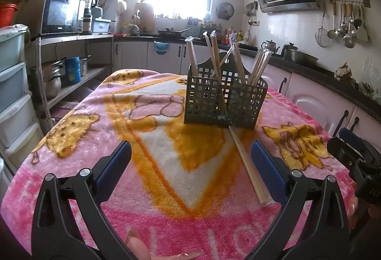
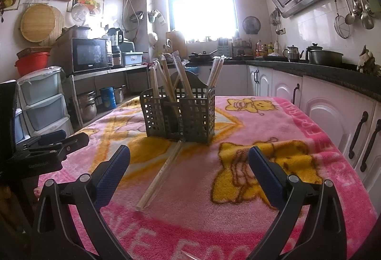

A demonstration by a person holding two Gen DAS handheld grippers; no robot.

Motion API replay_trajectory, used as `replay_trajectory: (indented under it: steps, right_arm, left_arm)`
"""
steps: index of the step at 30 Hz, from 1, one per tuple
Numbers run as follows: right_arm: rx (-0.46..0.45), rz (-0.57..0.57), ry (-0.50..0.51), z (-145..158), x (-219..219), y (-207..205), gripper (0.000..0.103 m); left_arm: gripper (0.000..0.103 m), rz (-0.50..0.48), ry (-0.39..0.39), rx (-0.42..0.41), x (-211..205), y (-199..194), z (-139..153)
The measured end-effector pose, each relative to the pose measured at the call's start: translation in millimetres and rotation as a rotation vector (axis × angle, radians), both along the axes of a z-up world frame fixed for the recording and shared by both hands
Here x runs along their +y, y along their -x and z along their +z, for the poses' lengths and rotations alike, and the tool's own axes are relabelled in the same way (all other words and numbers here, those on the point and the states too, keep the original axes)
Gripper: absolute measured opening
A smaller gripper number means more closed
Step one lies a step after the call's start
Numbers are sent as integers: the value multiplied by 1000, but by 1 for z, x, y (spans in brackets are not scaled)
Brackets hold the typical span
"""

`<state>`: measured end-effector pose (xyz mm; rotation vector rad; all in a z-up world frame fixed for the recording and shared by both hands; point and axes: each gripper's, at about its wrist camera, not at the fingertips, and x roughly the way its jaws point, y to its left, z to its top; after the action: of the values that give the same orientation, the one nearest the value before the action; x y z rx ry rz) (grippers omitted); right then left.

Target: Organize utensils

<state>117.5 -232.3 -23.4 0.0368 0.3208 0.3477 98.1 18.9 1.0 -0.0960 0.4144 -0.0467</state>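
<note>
A grey-green slotted utensil caddy (image 1: 223, 103) stands on the pink blanket (image 1: 133, 198) and holds several wrapped chopstick pairs (image 1: 215, 55). It also shows in the right wrist view (image 2: 178, 115) with its chopsticks (image 2: 181, 74). One wrapped chopstick pair (image 1: 250, 164) lies flat on the blanket in front of the caddy, seen too in the right wrist view (image 2: 162, 174). My left gripper (image 1: 190, 160) is open and empty, with the loose pair beside its right finger. My right gripper (image 2: 189, 162) is open and empty, with the loose pair between its fingers, nearer the left one.
The right gripper's body (image 1: 357, 160) shows at the right edge of the left wrist view; the left one (image 2: 47, 148) at the left of the right wrist view. White cabinets (image 2: 333, 112) run along the right. A shelf with pots (image 1: 57, 74) and plastic drawers (image 1: 12, 93) stand left.
</note>
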Motion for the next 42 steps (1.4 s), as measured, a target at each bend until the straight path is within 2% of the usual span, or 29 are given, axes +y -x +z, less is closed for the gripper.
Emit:
replay_trajectory:
  steps: [42]
  right_arm:
    - [12, 6, -4, 0, 2, 3, 97]
  left_arm:
    - [92, -8, -6, 10, 0, -3, -5]
